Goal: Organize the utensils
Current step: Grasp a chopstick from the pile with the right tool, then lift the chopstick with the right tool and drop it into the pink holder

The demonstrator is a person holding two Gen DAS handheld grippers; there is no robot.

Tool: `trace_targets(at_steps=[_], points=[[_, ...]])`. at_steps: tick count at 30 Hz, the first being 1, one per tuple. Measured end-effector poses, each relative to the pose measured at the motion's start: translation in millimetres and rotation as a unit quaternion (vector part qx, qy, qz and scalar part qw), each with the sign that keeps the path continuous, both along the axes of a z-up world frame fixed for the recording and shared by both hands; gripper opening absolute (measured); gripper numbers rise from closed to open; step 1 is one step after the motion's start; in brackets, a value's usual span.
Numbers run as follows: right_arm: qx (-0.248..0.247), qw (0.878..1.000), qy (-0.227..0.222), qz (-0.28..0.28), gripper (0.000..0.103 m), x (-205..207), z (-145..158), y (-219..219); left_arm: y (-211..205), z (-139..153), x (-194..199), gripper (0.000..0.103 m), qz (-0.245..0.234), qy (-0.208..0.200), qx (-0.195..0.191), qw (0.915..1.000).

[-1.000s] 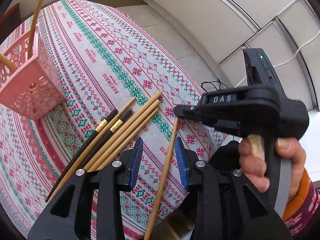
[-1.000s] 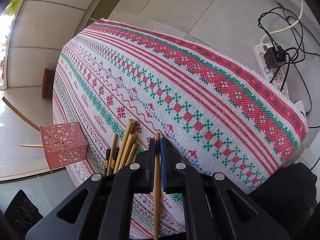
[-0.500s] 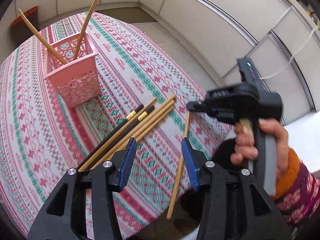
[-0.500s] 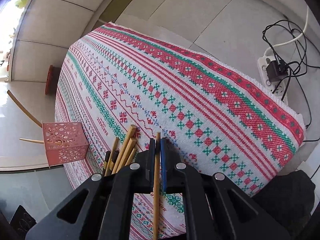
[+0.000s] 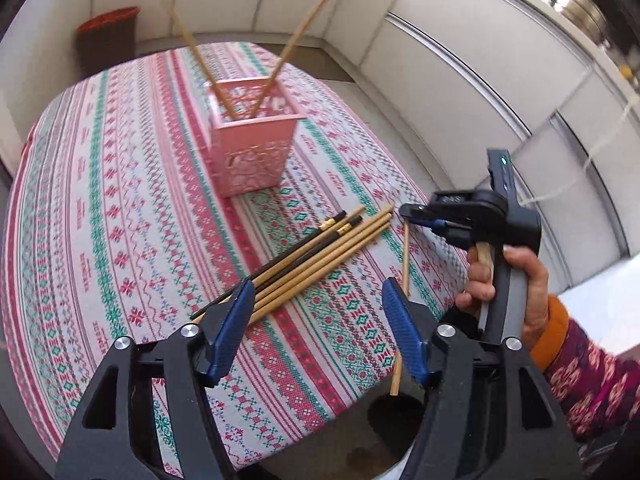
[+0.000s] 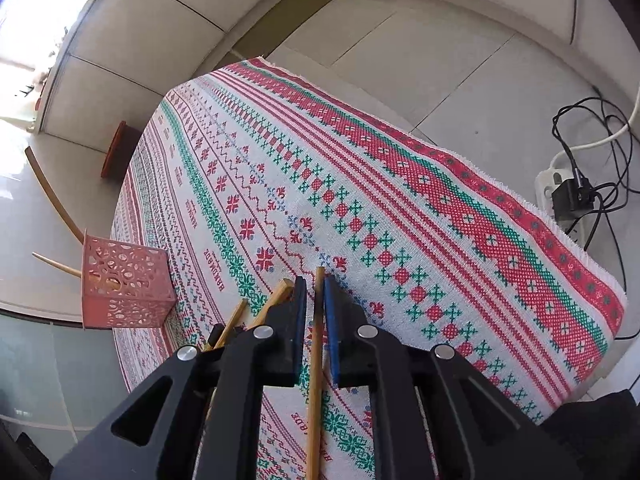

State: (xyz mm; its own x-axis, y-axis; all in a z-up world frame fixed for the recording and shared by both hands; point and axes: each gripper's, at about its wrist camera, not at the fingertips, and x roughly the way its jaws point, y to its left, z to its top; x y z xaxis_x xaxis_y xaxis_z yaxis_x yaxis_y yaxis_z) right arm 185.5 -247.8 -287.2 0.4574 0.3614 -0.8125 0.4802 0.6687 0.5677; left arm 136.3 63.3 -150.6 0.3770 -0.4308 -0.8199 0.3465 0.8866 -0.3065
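A pink perforated basket [image 5: 256, 156] [image 6: 124, 292] stands on the patterned tablecloth [image 5: 100, 208] with two wooden chopsticks [image 5: 200, 52] leaning out of it. A bundle of wooden and black chopsticks [image 5: 320, 252] [image 6: 276, 296] lies in front of it. My left gripper [image 5: 319, 288] hovers above the bundle's near end, jaws opening wide with nothing between them. A single wooden chopstick [image 5: 405, 256] [image 6: 316, 360] runs between the pads of my right gripper [image 6: 315, 280] [image 5: 408, 212]. Those jaws are opening, and a thin slit shows beside the stick.
A person's hand [image 5: 520, 280] in an orange cuff holds the right gripper near the table's right edge. A power strip with cables [image 6: 560, 188] lies on the floor beyond the far edge. A brown bin [image 5: 108, 40] stands by the wall.
The left gripper has pulled back and risen, so the basket now sits mid-view, and its jaws have spread much wider. The right gripper's pads have parted slightly from the single chopstick.
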Motion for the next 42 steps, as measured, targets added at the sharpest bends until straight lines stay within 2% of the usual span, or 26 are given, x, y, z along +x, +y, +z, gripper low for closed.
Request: trace_targets(at_steps=[3, 5, 7, 12, 14, 15, 16, 17, 18, 20, 24, 25, 26, 27, 30, 32, 35, 38, 40, 42], points=[[0.019, 1.0, -0.015, 0.004, 0.029, -0.2, 1.6, 1.1, 4.8, -4.1, 3.2, 0.065, 0.015, 0.007, 0.005, 0.9998], [0.022, 1.0, -0.02, 0.009, 0.046, -0.2, 4.5, 2.9, 2.5, -7.0, 4.2, 0.067, 0.018, 0.007, 0.015, 0.9997], [0.016, 1.0, -0.02, 0.014, 0.053, -1.2, 7.8, 6.2, -0.9, -8.0, 6.5, 0.071, 0.015, 0.011, 0.017, 0.9997], [-0.036, 0.998, 0.002, 0.044, 0.054, -2.6, 14.4, 21.4, -19.1, -10.7, 16.5, 0.071, 0.0, 0.011, 0.033, 0.9994], [-0.042, 0.998, 0.013, 0.047, 0.054, -3.9, 14.3, 24.5, -25.6, -7.5, 18.9, 0.071, -0.006, 0.009, 0.03, 0.9995], [-0.056, 0.997, 0.019, 0.049, 0.053, -3.7, 15.0, 27.1, -29.1, -5.1, 19.6, 0.072, -0.01, 0.006, 0.029, 0.9995], [-0.08, 0.995, 0.031, 0.053, 0.043, -3.3, 15.7, 30.0, -32.2, -2.6, 19.9, 0.072, -0.013, 0.002, 0.028, 0.9995], [-0.113, 0.991, 0.048, 0.057, 0.026, -2.5, 16.5, 33.9, -34.4, -0.8, 20.4, 0.072, -0.015, -0.001, 0.028, 0.9995], [-0.13, 0.988, 0.057, 0.058, 0.02, -2.8, 16.7, 36.0, -36.5, 1.2, 20.9, 0.073, -0.017, -0.004, 0.027, 0.9995], [-0.125, 0.988, 0.065, 0.055, 0.015, -3.3, 15.5, 33.1, -39.2, 2.8, 22.8, 0.074, -0.017, -0.006, 0.024, 0.9996], [-0.13, 0.986, 0.087, 0.054, 0.016, 8.4, 14.8, 34.0, -48.3, -2.8, 27.4, 0.075, -0.023, 0.005, 0.041, 0.9989], [-0.136, 0.986, 0.086, 0.052, 0.014, 11.1, 14.8, 35.1, -51.9, -5.8, 29.4, 0.075, -0.027, 0.01, 0.049, 0.9984], [-0.135, 0.986, 0.084, 0.047, 0.007, 12.6, 13.7, 34.2, -55.6, -9.0, 31.2, 0.075, -0.033, 0.015, 0.056, 0.9978], [-0.116, 0.99, 0.078, 0.036, 0.007, 14.1, 11.7, 30.1, -59.5, -11.9, 33.1, 0.075, -0.04, 0.018, 0.062, 0.9971], [-0.007, 0.998, 0.065, 0.0, 0.006, 10.5, -0.1, 3.6, -78.8, -22.8, 41.7, 0.072, -0.072, 0.018, 0.093, 0.9929], [0.033, 0.998, 0.057, -0.02, 0.005, 5.6, 1.3, -12.6, -97.5, -30.7, 45.6, 0.068, -0.119, 0.021, 0.106, 0.987], [0.03, 0.999, 0.026, -0.02, 0.005, -2.2, 22.6, -27.8, -126.7, -41.6, 49.1, 0.058, -0.194, 0.041, 0.098, 0.9752], [0.041, 0.999, 0.016, -0.021, 0.005, -13.1, 32.7, -38.4, -153.6, -57.3, 50.3, 0.048, -0.269, 0.057, 0.099, 0.9563], [0.047, 0.998, 0.011, -0.032, 0.005, -18.1, 36.8, -42.2, -166.5, -68.4, 51.2, 0.047, -0.299, 0.056, 0.116, 0.9454], [0.035, 0.999, 0.008, -0.034, 0.005, -22.8, 40.4, -43.4, -170.8, -76.4, 57.3, 0.047, -0.305, 0.057, 0.121, 0.9428]])
